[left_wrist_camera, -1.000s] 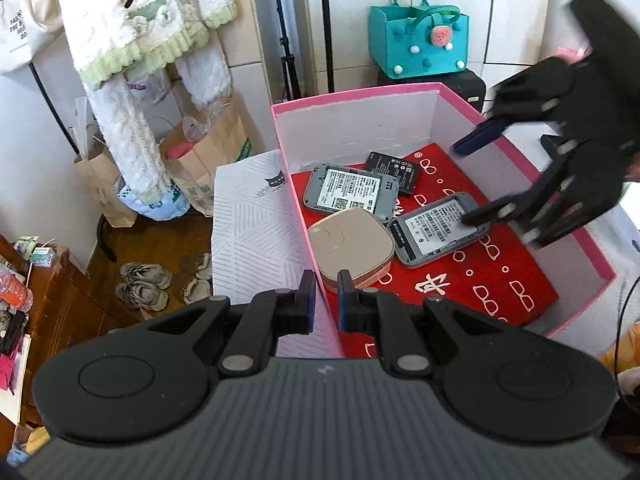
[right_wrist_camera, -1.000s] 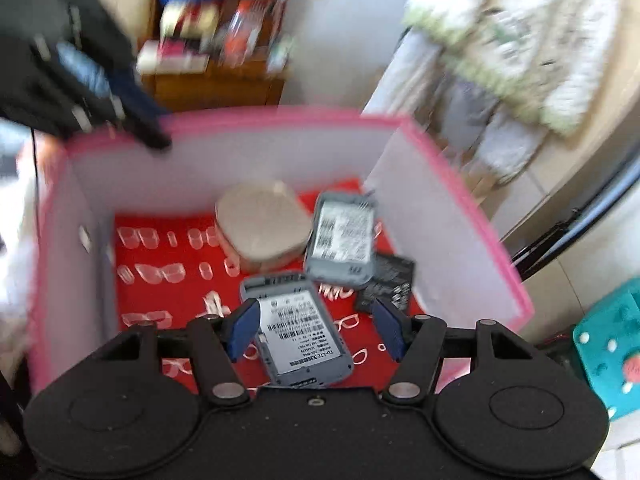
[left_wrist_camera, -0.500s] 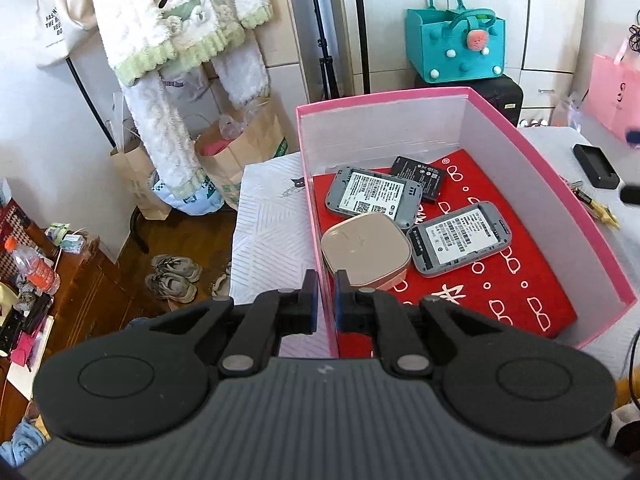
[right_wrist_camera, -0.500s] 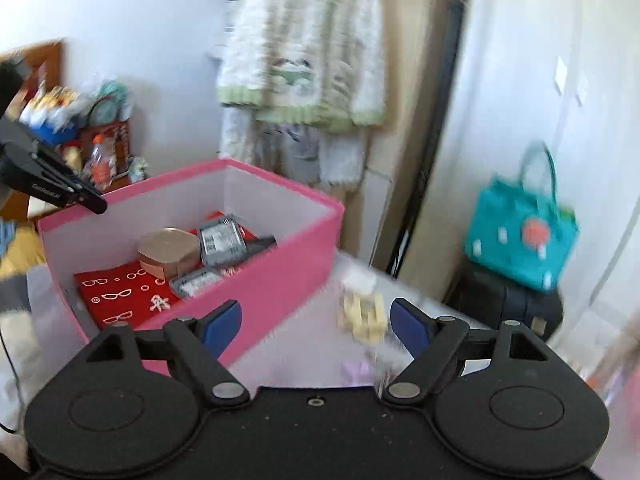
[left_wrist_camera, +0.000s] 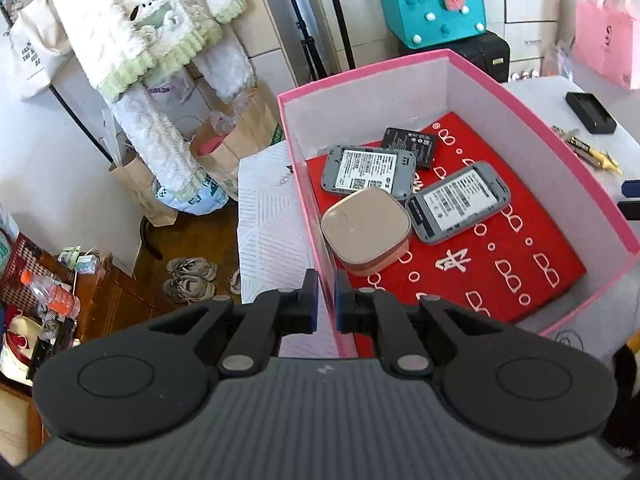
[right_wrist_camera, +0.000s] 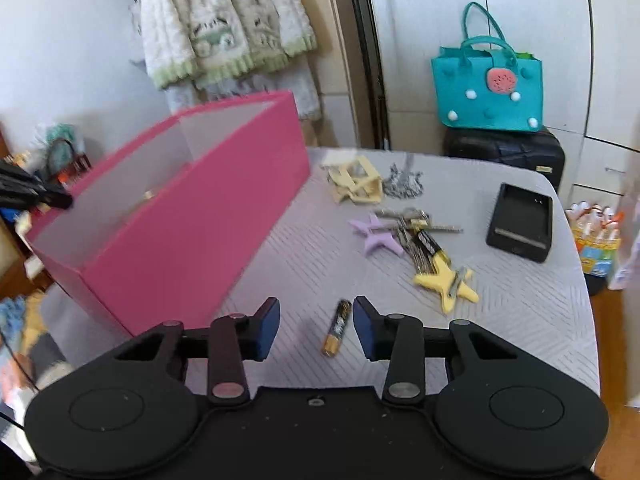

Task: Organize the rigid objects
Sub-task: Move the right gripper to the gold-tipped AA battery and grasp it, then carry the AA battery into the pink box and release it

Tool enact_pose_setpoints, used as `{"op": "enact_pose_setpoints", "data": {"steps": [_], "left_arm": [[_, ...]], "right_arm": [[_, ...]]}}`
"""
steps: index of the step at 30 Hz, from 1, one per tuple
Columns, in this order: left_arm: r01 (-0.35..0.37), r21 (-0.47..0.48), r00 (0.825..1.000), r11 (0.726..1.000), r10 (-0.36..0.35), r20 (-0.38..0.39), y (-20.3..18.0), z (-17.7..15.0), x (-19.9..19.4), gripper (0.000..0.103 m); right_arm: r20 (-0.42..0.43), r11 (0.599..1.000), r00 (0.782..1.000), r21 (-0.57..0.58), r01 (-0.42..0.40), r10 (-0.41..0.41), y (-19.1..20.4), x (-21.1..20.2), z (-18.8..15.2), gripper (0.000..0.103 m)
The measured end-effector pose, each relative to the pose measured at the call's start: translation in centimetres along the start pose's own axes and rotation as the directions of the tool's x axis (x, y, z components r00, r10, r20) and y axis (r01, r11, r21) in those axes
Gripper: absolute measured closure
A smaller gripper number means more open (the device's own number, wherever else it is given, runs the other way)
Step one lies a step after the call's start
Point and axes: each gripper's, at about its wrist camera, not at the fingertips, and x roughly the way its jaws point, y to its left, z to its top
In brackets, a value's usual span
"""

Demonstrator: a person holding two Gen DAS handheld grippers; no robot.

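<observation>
Black-and-gold battery [right_wrist_camera: 337,333] lies between our right gripper [right_wrist_camera: 316,326] pads as they've just been closing, untouched yet—light, rigid, slick, roll-prone, so we'd pinch mid-barrel; left gripper [left_wrist_camera: 325,301] clamps the pink box [left_wrist_camera: 362,70] wall.

We see a teal handbag [right_wrist_camera: 488,92] with a watermelon patch resting on a black suitcase [right_wrist_camera: 506,154]. A fluffy cream and green garment [left_wrist_camera: 152,28] hangs by the wall, above brown paper bags [left_wrist_camera: 236,140]. On the wooden floor lies a pair of sneakers [left_wrist_camera: 190,278]. A pink shopping bag [left_wrist_camera: 608,46] hangs at the far right.
</observation>
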Motion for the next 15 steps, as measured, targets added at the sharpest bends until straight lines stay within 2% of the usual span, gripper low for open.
{"op": "enact_pose_setpoints", "data": {"steps": [2,6,8,12,15], "left_arm": [[0.007,0.0,1.0,1.0,-0.007,0.005,0.1,-0.1,-0.1,0.096],[0.015,-0.007,1.0,1.0,-0.015,0.02,0.3,-0.2,0.0,0.096],[0.013,-0.006,1.0,1.0,-0.013,0.026,0.3,-0.2,0.0,0.096],[0.013,-0.004,1.0,1.0,-0.013,0.026,0.2,-0.2,0.1,0.096],[0.014,0.0,1.0,1.0,-0.014,0.02,0.3,0.0,0.2,0.096]], "right_arm": [[-0.031,1.0,1.0,-0.002,-0.001,0.001,0.0,0.5,-0.4,0.07],[-0.062,0.996,0.995,-0.03,0.082,-0.084,0.2,1.7,-0.5,0.08],[-0.077,0.995,0.992,-0.036,0.095,-0.097,0.2,2.3,-0.8,0.091],[-0.056,0.995,0.994,-0.039,0.091,-0.093,0.1,1.9,-0.7,0.092],[-0.009,0.997,0.998,-0.04,0.069,-0.069,0.1,0.5,0.7,0.092]]}}
